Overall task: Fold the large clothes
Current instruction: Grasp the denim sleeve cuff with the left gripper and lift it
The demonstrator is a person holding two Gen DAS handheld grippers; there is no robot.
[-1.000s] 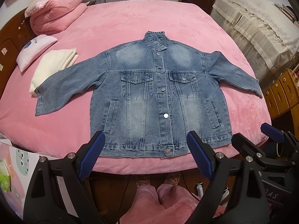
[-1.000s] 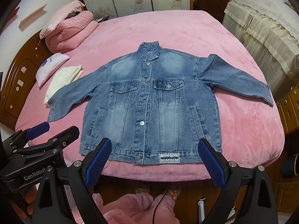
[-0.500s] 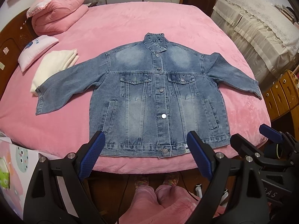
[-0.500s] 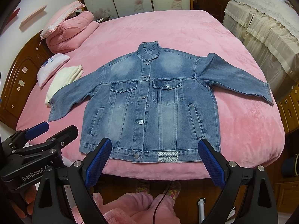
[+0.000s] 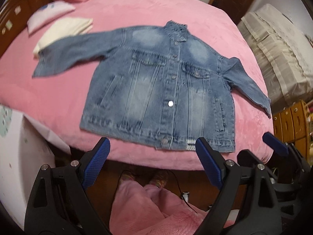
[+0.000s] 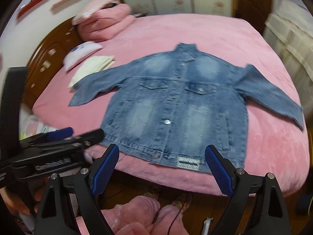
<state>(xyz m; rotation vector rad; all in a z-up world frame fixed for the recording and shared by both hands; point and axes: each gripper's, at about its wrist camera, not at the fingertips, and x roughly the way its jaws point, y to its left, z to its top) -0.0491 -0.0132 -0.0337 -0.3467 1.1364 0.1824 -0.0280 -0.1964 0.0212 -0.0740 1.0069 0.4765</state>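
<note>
Jacket: flat on bed, front up, collar far, hem near.
Left hand-held gripper: wide open, empty, just short of hem.
Right hand-held gripper: likewise, nearer hem's right corner.

**Your rig and what you wear**

You carry two matte black plastic two-finger grippers: the left gripper and the right gripper. Each has triangular cut-out arms, round silver screws at the pivots and blue cross-hatched rubber pads. White lettering, too blurred to read, marks the side of the left one. You wear fluffy pink fleece trousers and patterned slippers; a thin black cable hangs beside your legs.
</note>
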